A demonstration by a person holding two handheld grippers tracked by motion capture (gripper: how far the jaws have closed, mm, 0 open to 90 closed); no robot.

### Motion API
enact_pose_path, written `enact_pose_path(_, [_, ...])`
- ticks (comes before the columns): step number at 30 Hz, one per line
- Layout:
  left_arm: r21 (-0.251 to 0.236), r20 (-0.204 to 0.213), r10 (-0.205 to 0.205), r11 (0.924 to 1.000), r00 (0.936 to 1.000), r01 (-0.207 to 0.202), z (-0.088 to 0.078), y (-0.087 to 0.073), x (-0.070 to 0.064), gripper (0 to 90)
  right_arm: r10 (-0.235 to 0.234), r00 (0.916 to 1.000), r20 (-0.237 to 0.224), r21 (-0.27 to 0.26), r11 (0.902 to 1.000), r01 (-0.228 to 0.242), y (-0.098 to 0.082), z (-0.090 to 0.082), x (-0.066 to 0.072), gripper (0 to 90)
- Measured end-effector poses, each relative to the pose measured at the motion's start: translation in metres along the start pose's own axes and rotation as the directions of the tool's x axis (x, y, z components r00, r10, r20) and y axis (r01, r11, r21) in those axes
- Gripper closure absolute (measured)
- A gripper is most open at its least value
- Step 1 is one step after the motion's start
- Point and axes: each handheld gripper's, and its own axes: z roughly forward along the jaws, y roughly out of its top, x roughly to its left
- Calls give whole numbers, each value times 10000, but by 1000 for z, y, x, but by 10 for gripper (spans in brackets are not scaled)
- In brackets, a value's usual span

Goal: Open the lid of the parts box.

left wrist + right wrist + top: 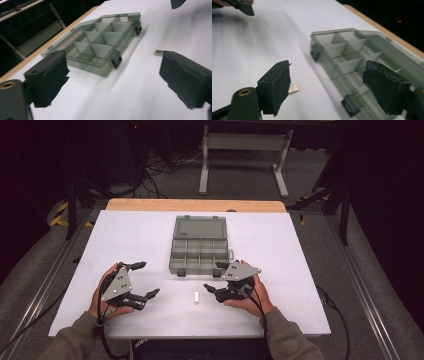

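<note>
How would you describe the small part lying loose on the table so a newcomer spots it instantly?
Start at the white table and find the open grey organizer box at its centre. Just in front of the box, between the left gripper and right gripper, lies a small pale bar. It is the one loose item: light, tiny and oblong, unlike the dark grippers and big box.

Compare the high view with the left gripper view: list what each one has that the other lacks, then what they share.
High view alone: both hands, the right gripper with open jaws, the table's wooden far edge whole, and the floor with cables and a stand behind. Left gripper view alone: the black latches on the box front, seen close. Shared: the open compartment box, the small white piece on the table, and the left gripper, open and empty.
</note>
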Motion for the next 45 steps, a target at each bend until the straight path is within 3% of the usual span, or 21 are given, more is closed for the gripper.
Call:
enact_pose_path(1, [245, -101, 114, 9996, 9999, -112, -3, -4, -4, 71, -24, 9990, -436, 151, 9999, 31, -2, 2, 4, 215])
enact_pose_path(10, [775, 39, -168, 9969, 9999, 165, -20, -22, -11, 40, -275, 9847, -1724, 1205, 9915, 488, -10, 25, 18, 217])
enact_pose_path(15, [829, -90, -704, 9940, 9975, 709, -35, -33, -7, 40, -22, 9721, -2344, 1749, 9836, 444, -18, 45, 14, 246])
enact_pose_path(22, [792, -266, -943, 9922, 9952, 961, -43, -38, -3, 42, -273, 9549, -2956, 2081, 9738, 922, -22, 60, 15, 327])
enact_pose_path(24, [807, -277, -902, 9925, 9955, 921, -44, -39, -3, 42, -270, 9541, -2981, 2105, 9731, 933, -22, 61, 15, 337])
enact_pose_path(25, [774, -241, -1020, 9916, 9945, 1036, -45, -39, -4, 43, -165, 9450, -3267, 2097, 9737, 895, -21, 63, 13, 372])
enact_pose_path(29, [824, -208, -971, 9917, 9951, 985, -46, -40, -5, 45, -12, 9323, -3616, 2165, 9726, 852, -21, 65, 10, 410])
enact_pose_path(31, [814, -227, -969, 9918, 9950, 984, -48, -40, -5, 46, -31, 9300, -3675, 2175, 9720, 892, -21, 66, 9, 422])
enact_pose_path(32, [814, -227, -969, 9918, 9950, 984, -48, -40, -5, 47, 108, 9239, -3824, 2165, 9732, 782, -20, 66, 9, 438])
enact_pose_path(34, [801, -195, -1028, 9913, 9945, 1040, -47, -40, -4, 47, -39, 9279, -3729, 2126, 9730, 896, -20, 67, 8, 468])
enact_pose_path(36, [782, -178, -1071, 9911, 9941, 1081, -47, -41, -4, 47, 22, 9226, -3857, 2089, 9743, 849, -20, 66, 9, 501])
enact_pose_path(38, [783, -140, -1074, 9911, 9941, 1081, -47, -41, -4, 48, -111, 9232, -3842, 2042, 9741, 967, -20, 66, 9, 530])
enact_pose_path(45, [769, -183, -1074, 9911, 9941, 1085, -47, -41, -2, 49, -297, 9273, -3731, 1935, 9750, 1091, -21, 65, 11, 532])
